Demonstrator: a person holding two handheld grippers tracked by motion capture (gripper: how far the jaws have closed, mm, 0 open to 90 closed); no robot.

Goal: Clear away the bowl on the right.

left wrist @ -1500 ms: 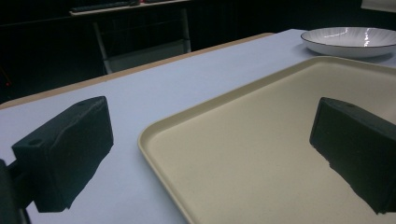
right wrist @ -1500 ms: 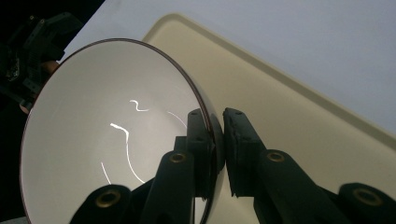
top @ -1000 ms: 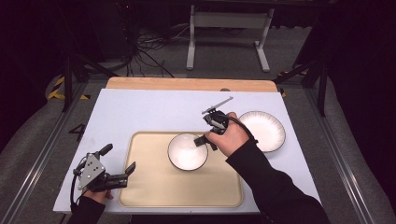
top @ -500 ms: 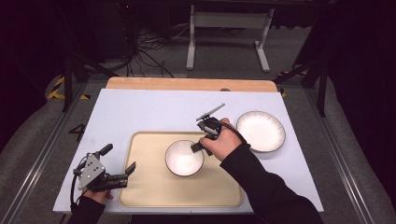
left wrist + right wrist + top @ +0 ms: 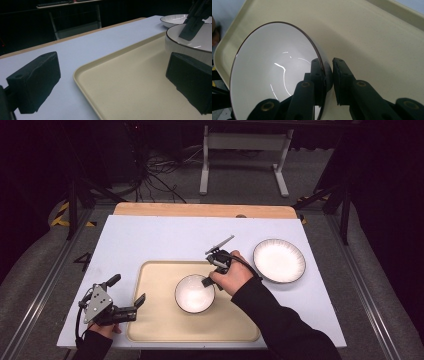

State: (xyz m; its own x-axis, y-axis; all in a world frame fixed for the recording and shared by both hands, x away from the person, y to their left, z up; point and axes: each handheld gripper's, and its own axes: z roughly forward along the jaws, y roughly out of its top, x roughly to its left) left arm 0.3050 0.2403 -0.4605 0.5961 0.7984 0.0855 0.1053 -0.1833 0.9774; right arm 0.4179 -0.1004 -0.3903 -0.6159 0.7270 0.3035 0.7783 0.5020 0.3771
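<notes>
I see a white bowl with a thin dark rim on a plain beige tray. The plate is white with a dark edge and faint radial ribbing. The surface is pale blue-white with a wooden far edge. Both grippers are black.

Overhead light brightens the table against dark, dim surroundings; streak glare marks the bowl interior, while near jaws in both gripper views appear soft and underexposed.
</notes>
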